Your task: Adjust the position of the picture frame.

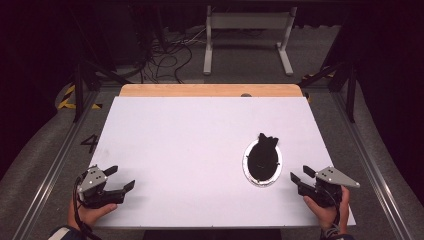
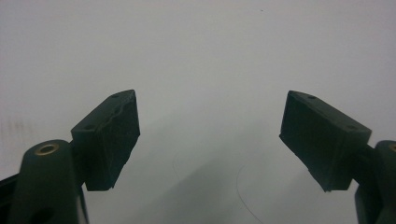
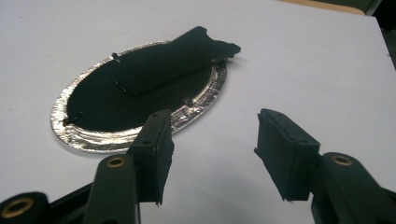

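Right gripper (image 1: 303, 174), jaws spread and empty, hovers just beside oval foil-rimmed tray (image 1: 248, 172) holding black folded cloth (image 1: 265, 145) at white tabletop's (image 1: 190, 135) right | left gripper (image 1: 122, 177) parted, empty, well apart | advice: approach low, pinch cloth's overhanging end, spare foil.

A plain white table (image 1: 190, 135) with a light wooden strip (image 1: 210, 90) along its far edge carries a crinkled silver foil tray (image 3: 74, 135) with a black inside, holding a matte black piece (image 3: 173, 60).
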`<act>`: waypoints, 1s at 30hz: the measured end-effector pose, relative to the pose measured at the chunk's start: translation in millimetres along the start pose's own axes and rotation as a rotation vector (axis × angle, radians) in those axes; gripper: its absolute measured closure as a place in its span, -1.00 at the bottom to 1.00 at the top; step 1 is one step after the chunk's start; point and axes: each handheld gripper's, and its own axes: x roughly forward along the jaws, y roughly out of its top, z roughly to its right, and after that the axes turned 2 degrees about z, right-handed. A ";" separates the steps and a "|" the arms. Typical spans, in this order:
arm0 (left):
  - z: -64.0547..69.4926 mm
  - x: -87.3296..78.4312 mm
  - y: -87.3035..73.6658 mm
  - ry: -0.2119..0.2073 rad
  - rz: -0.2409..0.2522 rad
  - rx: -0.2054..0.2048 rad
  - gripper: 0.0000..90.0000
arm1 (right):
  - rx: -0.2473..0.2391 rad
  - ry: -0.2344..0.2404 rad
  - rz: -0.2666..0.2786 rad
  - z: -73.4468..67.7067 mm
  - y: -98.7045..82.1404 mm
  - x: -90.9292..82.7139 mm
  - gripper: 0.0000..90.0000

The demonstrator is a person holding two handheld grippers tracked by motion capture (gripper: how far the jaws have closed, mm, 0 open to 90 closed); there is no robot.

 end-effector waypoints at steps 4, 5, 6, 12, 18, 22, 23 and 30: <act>2.3 -1.9 -2.7 0.005 -0.008 0.006 -0.52 | 0.018 0.003 -0.005 6.5 -0.6 4.2 0.40; 2.6 -3.1 -3.9 0.012 -0.012 0.012 -0.51 | 0.026 0.011 -0.003 8.7 -0.4 5.9 0.56; 3.0 -4.4 -5.3 0.011 -0.012 0.006 -0.51 | 0.025 0.015 -0.002 10.2 -0.1 7.6 0.71; 3.2 -17.0 -14.8 0.035 -0.014 -0.004 -0.48 | 0.028 0.024 -0.026 14.8 8.9 24.6 1.00; 3.5 -26.8 -21.2 0.075 -0.014 -0.030 -0.48 | 0.052 0.026 -0.076 22.4 17.2 50.4 1.00; 4.9 -30.8 -23.4 0.077 -0.019 -0.028 -0.39 | 0.064 0.033 -0.104 24.5 22.3 67.7 1.00; 5.0 -30.8 -23.2 0.077 -0.020 -0.028 -0.33 | 0.058 0.035 -0.114 23.8 23.6 70.8 1.00; 5.3 -25.8 -20.3 0.053 -0.037 -0.006 0.05 | 0.043 0.059 -0.138 18.7 26.5 77.4 1.00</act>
